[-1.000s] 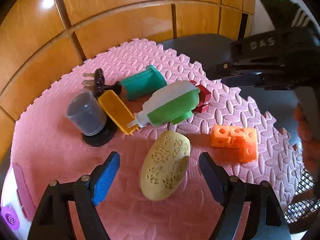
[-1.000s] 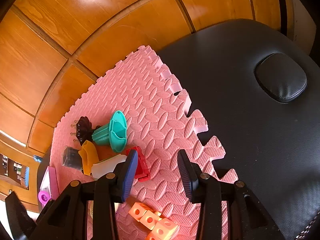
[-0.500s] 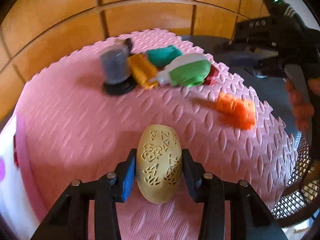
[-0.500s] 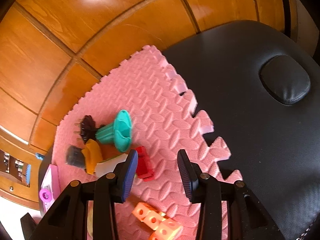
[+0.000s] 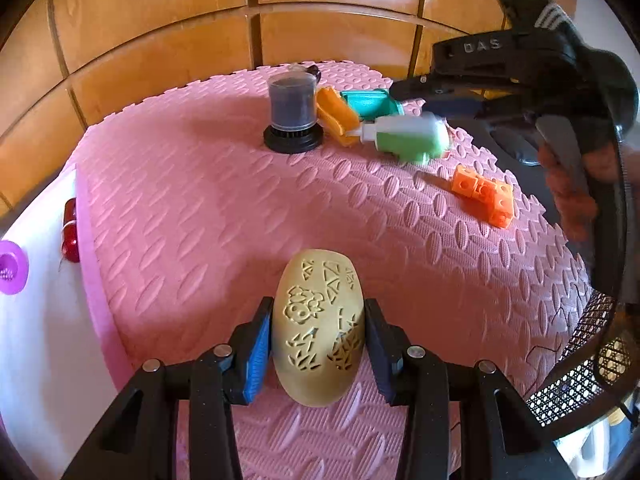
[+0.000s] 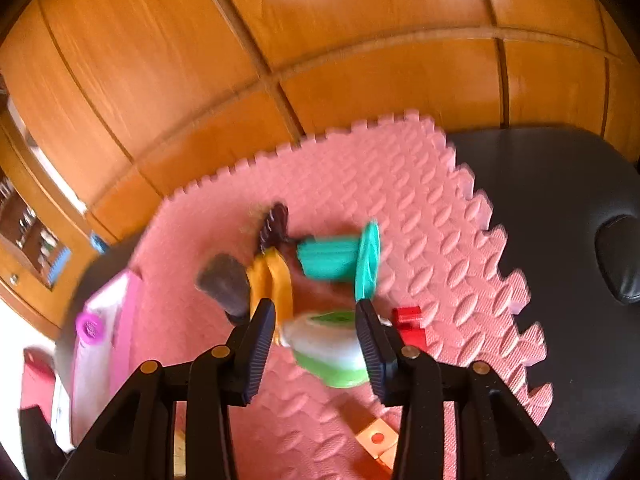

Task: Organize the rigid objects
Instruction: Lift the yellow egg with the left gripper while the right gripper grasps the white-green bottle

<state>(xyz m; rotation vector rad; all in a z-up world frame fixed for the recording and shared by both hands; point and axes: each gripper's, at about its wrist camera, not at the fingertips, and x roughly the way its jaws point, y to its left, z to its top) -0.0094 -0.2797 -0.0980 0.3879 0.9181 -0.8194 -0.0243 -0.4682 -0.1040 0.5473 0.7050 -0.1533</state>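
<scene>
— Left claw (image 5: 318, 346) clamped on egg (image 5: 318, 332), low over mat (image 5: 180, 208). Rounded shell, could squirt out.

— Right claw (image 6: 316, 344) opening around bottle (image 6: 330, 350); blurred, probably no contact. Might knock red block (image 6: 410, 326).

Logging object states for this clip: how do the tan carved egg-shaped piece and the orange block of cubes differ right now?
The tan carved egg-shaped piece is rounded with cut-out patterns; the orange block of cubes is boxy with round holes. The egg is clamped between the pads of the left hand-held gripper; the block lies free on the pink foam mat, untouched. The egg is close to the left wrist camera, the block farther off to the right. Both look like rigid plastic.
</scene>
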